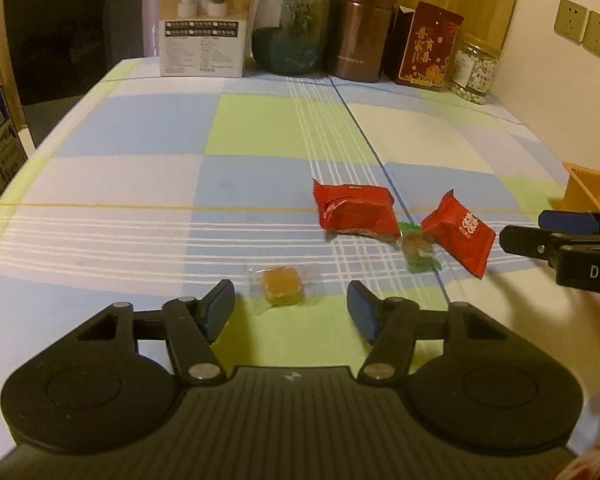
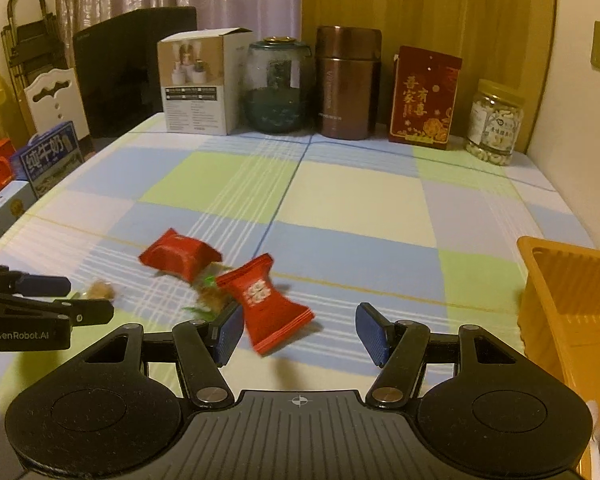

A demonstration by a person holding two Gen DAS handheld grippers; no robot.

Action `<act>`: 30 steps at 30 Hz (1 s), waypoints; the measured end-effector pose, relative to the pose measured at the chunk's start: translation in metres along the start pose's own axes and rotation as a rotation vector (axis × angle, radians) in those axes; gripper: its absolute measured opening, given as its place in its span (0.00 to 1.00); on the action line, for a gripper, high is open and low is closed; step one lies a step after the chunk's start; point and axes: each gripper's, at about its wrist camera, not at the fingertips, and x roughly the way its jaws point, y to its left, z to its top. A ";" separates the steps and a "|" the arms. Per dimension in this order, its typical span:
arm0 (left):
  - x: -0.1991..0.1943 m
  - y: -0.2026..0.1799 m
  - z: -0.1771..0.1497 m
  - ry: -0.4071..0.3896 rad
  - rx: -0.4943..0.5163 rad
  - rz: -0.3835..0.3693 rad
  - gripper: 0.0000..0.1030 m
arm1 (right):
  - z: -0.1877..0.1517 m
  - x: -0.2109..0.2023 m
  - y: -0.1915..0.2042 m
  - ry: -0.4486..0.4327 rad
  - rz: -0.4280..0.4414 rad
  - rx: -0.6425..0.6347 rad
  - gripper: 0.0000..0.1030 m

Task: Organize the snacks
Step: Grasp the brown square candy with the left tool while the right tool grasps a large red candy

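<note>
Just ahead of the right fingers [image 2: 230, 330], the green-wrapped candy [image 2: 212, 294] is smeared and half hidden behind the red packet [image 2: 266, 304]. Right of those fingers, the orange tray [image 2: 572, 300] runs off the edge. The other gripper [image 2: 48, 298] is cut off at left.

Black left gripper [image 1: 291, 307], right gripper [image 2: 299, 334]: blue-padded jaws, silver pivot screws, ribbed bodies.

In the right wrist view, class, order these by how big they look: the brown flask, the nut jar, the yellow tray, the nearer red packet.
1. Yellow tray, cut off by the edge and close to the camera, so unsure.
2. Brown flask.
3. Nearer red packet, enlarged by nearness.
4. Nut jar.
</note>
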 end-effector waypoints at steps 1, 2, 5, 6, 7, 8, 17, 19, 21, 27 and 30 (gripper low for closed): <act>0.003 -0.003 0.000 -0.004 0.012 0.008 0.56 | 0.001 0.003 -0.001 0.000 0.001 0.000 0.61; 0.006 -0.006 0.001 -0.008 0.034 0.022 0.56 | 0.001 0.005 -0.002 -0.003 0.004 -0.003 0.61; 0.011 -0.013 0.001 -0.016 0.079 0.056 0.51 | 0.002 0.012 -0.004 -0.004 0.018 -0.016 0.61; 0.011 -0.014 0.000 -0.016 0.091 0.069 0.48 | 0.002 0.013 -0.004 -0.003 0.024 -0.022 0.61; 0.010 -0.014 -0.001 -0.019 0.102 0.082 0.43 | 0.002 0.015 -0.004 -0.004 0.031 -0.033 0.61; 0.010 -0.013 0.000 -0.020 0.101 0.079 0.42 | 0.002 0.016 -0.004 -0.005 0.036 -0.044 0.61; 0.009 -0.012 0.000 -0.028 0.095 0.067 0.31 | -0.001 0.022 0.009 -0.020 0.096 -0.123 0.61; 0.008 -0.011 0.001 -0.028 0.086 0.064 0.31 | -0.002 0.023 0.011 -0.019 0.102 -0.137 0.61; 0.007 -0.011 0.001 -0.028 0.079 0.060 0.31 | -0.002 0.025 0.012 -0.016 0.098 -0.150 0.61; 0.007 -0.009 0.002 -0.026 0.065 0.050 0.31 | -0.003 0.038 0.017 0.005 0.079 -0.197 0.58; 0.006 -0.009 0.002 -0.026 0.061 0.046 0.31 | -0.005 0.047 0.022 0.025 0.069 -0.237 0.49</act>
